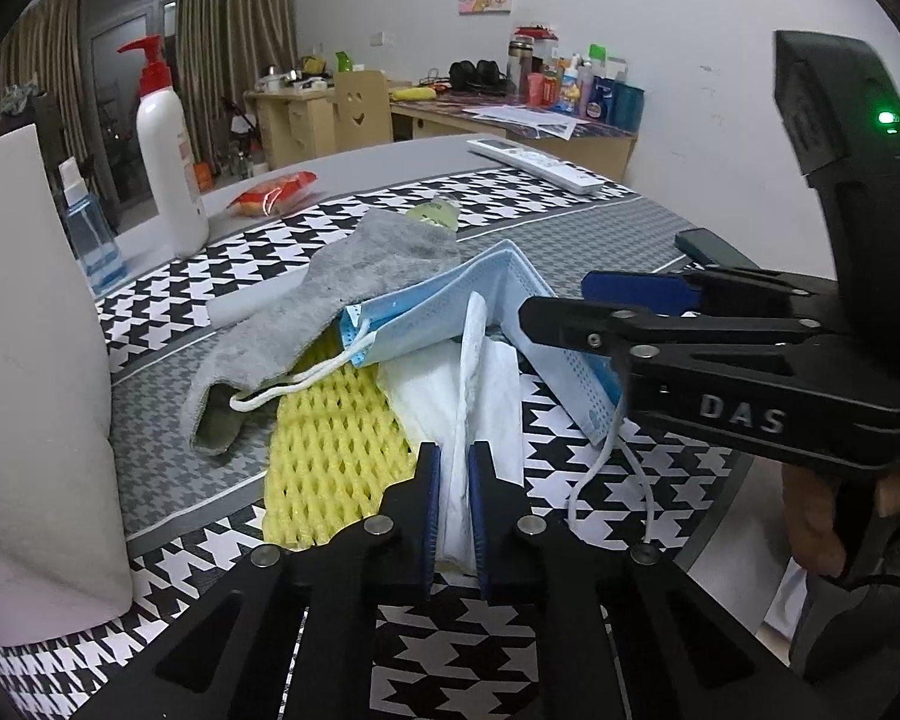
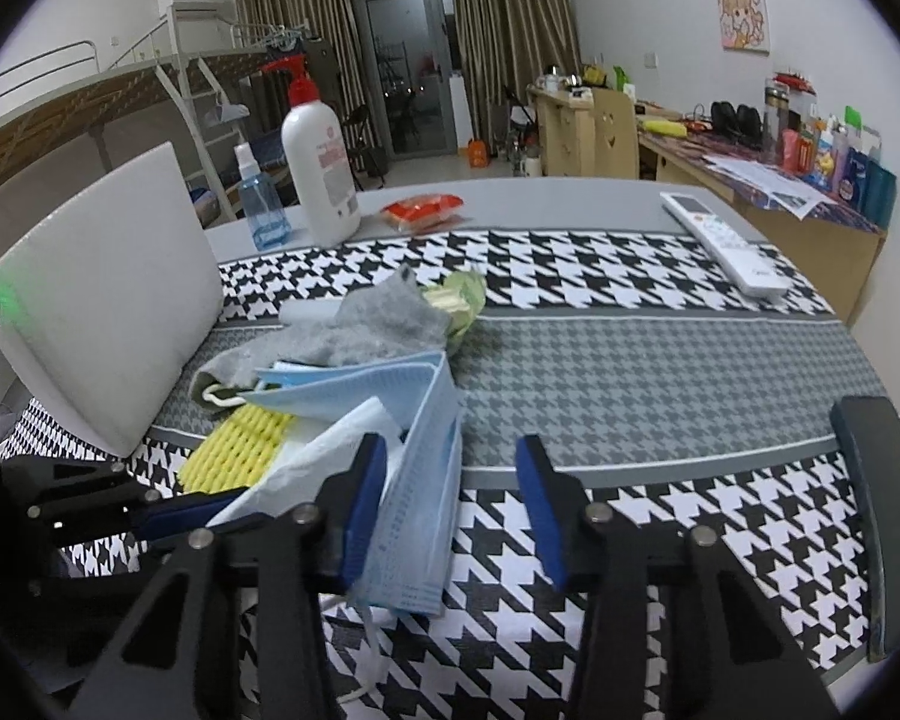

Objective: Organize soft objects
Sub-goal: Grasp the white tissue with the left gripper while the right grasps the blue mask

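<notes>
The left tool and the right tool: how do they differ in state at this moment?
The left tool is shut, its blue pads pinching a white tissue; the right tool stands open. The left tool holds its item, while the right tool only has the blue face mask lying against its left pad, not squeezed. Both have black arms and blue pads, and both point down at the same pile.

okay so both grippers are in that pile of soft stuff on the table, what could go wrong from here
1. The left gripper is shut on the white tissue, which lies under the blue mask; pulling could tear it or drag the mask along.
2. The right gripper is open around the mask's edge; closing could miss or catch only one layer.
3. The mask's ear loop lies across the yellow foam net and may snag.
</notes>
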`<state>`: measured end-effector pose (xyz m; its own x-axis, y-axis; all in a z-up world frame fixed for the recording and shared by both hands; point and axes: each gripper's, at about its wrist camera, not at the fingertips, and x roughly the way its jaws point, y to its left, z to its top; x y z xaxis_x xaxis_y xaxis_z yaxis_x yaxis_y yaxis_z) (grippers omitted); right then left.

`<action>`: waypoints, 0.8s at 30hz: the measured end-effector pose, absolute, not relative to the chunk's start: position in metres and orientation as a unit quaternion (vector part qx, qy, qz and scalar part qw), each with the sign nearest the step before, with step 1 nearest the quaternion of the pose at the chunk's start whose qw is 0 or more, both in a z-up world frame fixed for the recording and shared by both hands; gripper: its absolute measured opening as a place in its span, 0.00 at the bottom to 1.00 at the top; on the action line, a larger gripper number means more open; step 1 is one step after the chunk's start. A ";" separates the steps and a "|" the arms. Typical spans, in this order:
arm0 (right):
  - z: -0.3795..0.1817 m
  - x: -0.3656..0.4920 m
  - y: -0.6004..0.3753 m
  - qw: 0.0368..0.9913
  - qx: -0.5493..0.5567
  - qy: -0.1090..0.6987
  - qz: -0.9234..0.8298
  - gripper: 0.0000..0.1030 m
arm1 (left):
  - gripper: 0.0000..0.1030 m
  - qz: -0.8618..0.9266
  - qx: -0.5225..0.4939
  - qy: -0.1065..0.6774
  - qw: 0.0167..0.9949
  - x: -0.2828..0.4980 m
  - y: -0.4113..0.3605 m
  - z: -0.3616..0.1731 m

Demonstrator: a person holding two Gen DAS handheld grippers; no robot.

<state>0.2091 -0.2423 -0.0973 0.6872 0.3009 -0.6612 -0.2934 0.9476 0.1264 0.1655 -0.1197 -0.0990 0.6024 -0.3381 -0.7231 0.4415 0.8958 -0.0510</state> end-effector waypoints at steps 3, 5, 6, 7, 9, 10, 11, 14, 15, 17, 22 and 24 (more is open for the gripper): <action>-0.101 0.211 -0.241 0.914 0.005 0.370 0.165 0.32 | 0.07 -0.231 0.056 0.386 0.891 0.162 -0.118 -0.097; -0.103 0.212 -0.240 0.912 0.004 0.376 0.163 0.19 | 0.07 -0.233 0.058 0.383 0.892 0.160 -0.117 -0.096; -0.104 0.213 -0.239 0.910 0.002 0.381 0.163 0.13 | 0.07 -0.234 0.058 0.381 0.893 0.159 -0.117 -0.095; -0.106 0.214 -0.238 0.909 0.000 0.383 0.163 0.12 | 0.07 -0.236 0.059 0.380 0.892 0.158 -0.117 -0.095; -0.107 0.213 -0.238 0.909 -0.001 0.385 0.160 0.07 | 0.07 -0.239 0.059 0.379 0.892 0.156 -0.117 -0.095; -0.107 0.213 -0.238 0.909 0.002 0.383 0.161 0.07 | 0.07 -0.239 0.059 0.379 0.892 0.156 -0.117 -0.095; -0.105 0.212 -0.239 0.910 0.006 0.382 0.162 0.07 | 0.06 -0.240 0.058 0.377 0.893 0.155 -0.116 -0.094; -0.100 0.209 -0.244 0.914 0.013 0.373 0.156 0.06 | 0.06 -0.242 0.058 0.371 0.895 0.152 -0.114 -0.091; -0.099 0.209 -0.245 0.915 0.015 0.371 0.156 0.06 | 0.06 -0.243 0.058 0.369 0.895 0.151 -0.114 -0.091; -0.096 0.207 -0.247 0.918 0.014 0.365 0.152 0.06 | 0.06 -0.241 0.060 0.365 0.897 0.148 -0.112 -0.090; -0.091 0.204 -0.254 0.924 0.023 0.355 0.139 0.05 | 0.06 -0.237 0.057 0.356 0.902 0.141 -0.103 -0.086; -0.089 0.202 -0.257 0.926 0.028 0.352 0.134 0.05 | 0.06 -0.233 0.057 0.350 0.906 0.138 -0.100 -0.084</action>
<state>0.2020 -0.2565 -0.0895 0.7167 0.2688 -0.6434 -0.2290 0.9623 0.1469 0.1379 -0.1005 -0.0835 0.6470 -0.3818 -0.6601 0.4616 0.8851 -0.0595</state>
